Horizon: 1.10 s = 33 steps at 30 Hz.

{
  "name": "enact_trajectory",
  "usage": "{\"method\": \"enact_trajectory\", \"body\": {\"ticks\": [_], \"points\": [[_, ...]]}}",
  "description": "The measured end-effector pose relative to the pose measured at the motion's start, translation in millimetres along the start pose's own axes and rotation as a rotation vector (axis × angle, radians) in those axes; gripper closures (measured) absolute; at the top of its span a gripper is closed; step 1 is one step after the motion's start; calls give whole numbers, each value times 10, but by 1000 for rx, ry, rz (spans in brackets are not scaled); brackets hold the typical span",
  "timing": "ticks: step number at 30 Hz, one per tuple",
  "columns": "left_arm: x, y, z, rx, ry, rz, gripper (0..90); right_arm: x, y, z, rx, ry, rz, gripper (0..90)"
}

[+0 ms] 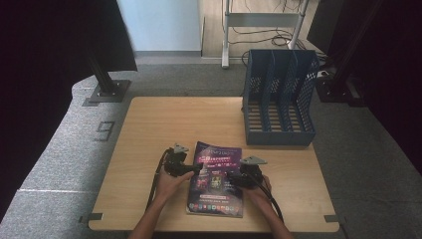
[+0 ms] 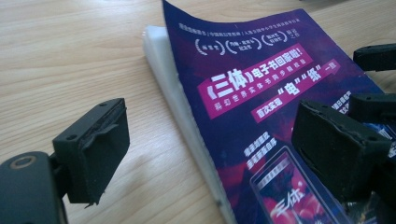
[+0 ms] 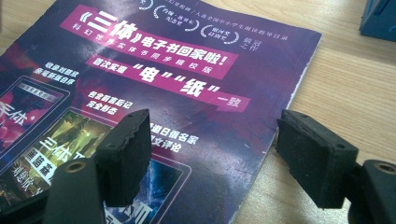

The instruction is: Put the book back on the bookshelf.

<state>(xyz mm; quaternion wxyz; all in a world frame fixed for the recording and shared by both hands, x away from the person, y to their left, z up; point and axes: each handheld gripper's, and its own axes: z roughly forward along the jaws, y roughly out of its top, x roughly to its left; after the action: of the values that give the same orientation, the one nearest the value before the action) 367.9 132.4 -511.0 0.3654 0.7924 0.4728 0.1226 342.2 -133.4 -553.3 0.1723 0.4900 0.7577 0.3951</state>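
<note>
A purple magazine (image 1: 217,179) with white and pink Chinese lettering on its cover lies flat on the wooden counter (image 1: 149,129), near the counter's front edge and a little right of its middle. In the left gripper view its left edge shows a thick white stack of pages, and the cover curls slightly up off them at the far corner.

The left gripper (image 1: 195,169) sits at the magazine's left edge, about halfway along it. Its jaws stand apart and grip nothing: one pad (image 2: 95,147) hangs over bare wood just left of the magazine, the other over the cover, so the page edge lies between them with clear gaps on both sides. The person's left hand (image 1: 171,180) wraps the gripper body from behind, the forearm rising from the counter's front edge and angling inward toward the magazine.

The right gripper (image 1: 234,178) is at the magazine's right side, opposite the left one. Its jaws are also spread wide with nothing pinched: one pad (image 3: 128,151) hovers above the cover, the other above the wood just right of the magazine, straddling its right edge. The right hand (image 1: 258,188) holds the body from behind, forearm slanting in from the lower right, cable trailing back along it.

Beyond the magazine's far right corner, a blue perforated file rack (image 1: 279,97) with upright dividers stands at the counter's back right.
</note>
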Motion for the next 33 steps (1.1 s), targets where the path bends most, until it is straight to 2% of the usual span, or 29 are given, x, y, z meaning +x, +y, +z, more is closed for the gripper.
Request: {"method": "enact_trajectory", "body": {"ticks": [3, 9, 13, 19, 22, 26, 33], "points": [[-34, 10, 86, 23, 2, 11, 114, -1, 1, 1, 0, 1, -1, 261], [-65, 9, 180, 33, -7, 3, 111, -8, 3, 3, 1, 3, -5, 259], [-97, 5, 242, 48, -16, 18, 105, -8, 3, 2, 1, 3, -5, 259], [-112, -3, 306, 66, -26, 10, 105, -8, 3, 3, 2, 3, -5, 258], [-118, -14, 357, 76, -35, -19, 95, -9, 3, 3, 1, 4, -5, 258], [-98, -35, 371, 78, -44, -39, 99, -8, 3, 3, 1, 4, -5, 258], [-82, -31, 364, 88, -50, -28, 98, -8, 3, 3, 1, 4, -5, 258]]}}
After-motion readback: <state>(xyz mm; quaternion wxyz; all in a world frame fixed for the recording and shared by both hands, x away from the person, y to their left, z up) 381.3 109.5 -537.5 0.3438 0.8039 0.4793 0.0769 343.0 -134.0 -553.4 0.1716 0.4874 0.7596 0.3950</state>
